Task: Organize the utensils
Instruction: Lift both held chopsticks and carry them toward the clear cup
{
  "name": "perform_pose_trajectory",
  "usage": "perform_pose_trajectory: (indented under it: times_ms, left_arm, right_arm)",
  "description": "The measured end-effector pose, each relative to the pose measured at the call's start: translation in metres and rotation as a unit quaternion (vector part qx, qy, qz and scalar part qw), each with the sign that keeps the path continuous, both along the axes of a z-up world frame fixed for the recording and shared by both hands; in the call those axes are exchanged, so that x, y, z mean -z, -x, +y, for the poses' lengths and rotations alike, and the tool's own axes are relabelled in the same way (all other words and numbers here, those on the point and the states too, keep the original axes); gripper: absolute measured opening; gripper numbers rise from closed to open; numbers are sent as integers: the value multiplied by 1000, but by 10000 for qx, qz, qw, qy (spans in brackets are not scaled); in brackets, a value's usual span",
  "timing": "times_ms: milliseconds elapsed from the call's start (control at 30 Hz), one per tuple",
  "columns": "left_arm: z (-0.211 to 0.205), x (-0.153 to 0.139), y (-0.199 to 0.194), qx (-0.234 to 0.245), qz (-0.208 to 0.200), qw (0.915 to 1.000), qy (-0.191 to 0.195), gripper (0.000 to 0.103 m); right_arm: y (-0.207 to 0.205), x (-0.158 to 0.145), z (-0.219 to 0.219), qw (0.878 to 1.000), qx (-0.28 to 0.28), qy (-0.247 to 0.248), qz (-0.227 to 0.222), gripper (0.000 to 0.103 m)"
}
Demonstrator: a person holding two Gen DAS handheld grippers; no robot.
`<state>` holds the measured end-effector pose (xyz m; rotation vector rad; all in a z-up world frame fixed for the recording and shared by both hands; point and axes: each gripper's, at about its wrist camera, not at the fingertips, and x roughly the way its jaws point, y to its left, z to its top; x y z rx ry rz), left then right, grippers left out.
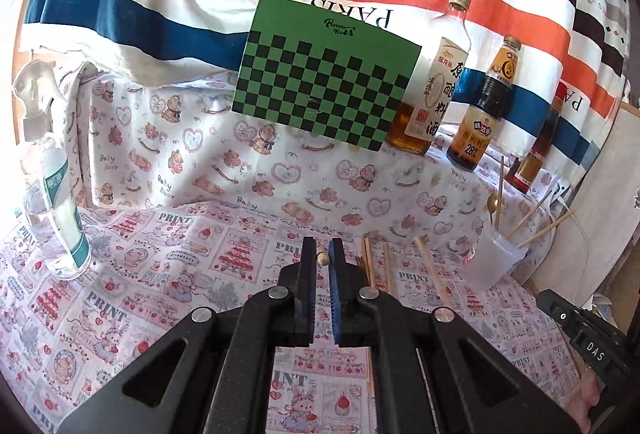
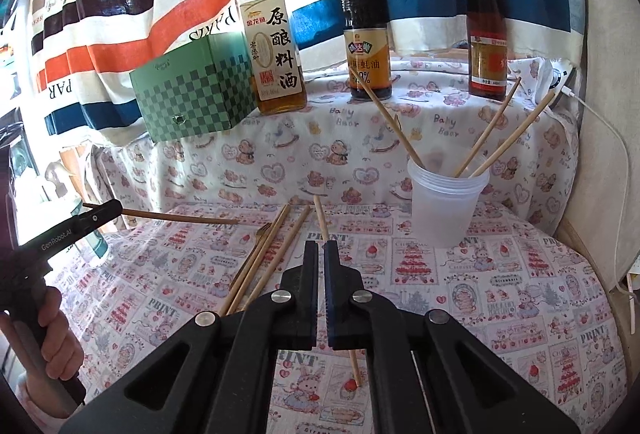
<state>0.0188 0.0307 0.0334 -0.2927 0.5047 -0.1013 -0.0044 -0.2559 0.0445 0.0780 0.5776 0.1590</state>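
Left hand-held gripper (image 2: 116,208), lettered "GenRobot.AI", clamps a chopstick (image 2: 180,218).

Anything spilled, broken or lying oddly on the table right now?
No spills or breakage. Several loose chopsticks lie scattered on the tablecloth instead of standing in the plastic cup, and the green checkered box sits tilted against the striped backdrop.

Green-black checkered box (image 1: 326,74)

Chopsticks (image 2: 492,130) in cup (image 2: 444,210), bottles (image 2: 276,46) behind
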Motion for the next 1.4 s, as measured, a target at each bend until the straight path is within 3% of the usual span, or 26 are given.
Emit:
perform_pose_trajectory:
  times_ms: [100,200,267,333,533,900,967,1000,1133,1300,1400]
  left_arm:
    - [-2,-4,4,64,-145,9999,12,5]
    - [-9,-4,6,75,-159,9997,-161,5]
    - [-13,-1,4,86,-105,9997,-190,5]
    - [-14,1,3,100,-92,9997,-218,5]
    - [-14,1,5,38,-156,9995,-265,5]
    - [-17,3,5,-44,-105,9994,-326,5]
    - [-17,2,6,-106,-145,9993,-322,5]
    - [-17,2,7,-81,-166,9993,-330,5]
    - [-14,1,7,-86,-185,9994,-280,5]
    - [-14,0,8,-100,-219,9993,-286,5]
    - [-14,0,8,-93,-210,9993,-288,5]
  right_arm:
    - [-4,1,-2,9999,12,-38,102,3]
    - [-20,16,2,9975,-263,36,654,4]
    - [-31,31,3,9948,-121,95,1009,8]
    - [-42,44,6,9915,-83,364,1249,19]
    - [-65,80,1,9763,-27,504,2106,21]
    - [-69,96,11,9627,2,1078,2480,21]
    - [-69,95,12,9622,-21,1070,2504,17]
    - [-69,94,12,9622,-14,1061,2507,8]
    - [-66,81,3,9716,81,701,2257,6]
    - [-38,33,-11,9945,228,233,994,6]
    - [-18,8,-16,9990,351,99,242,6]
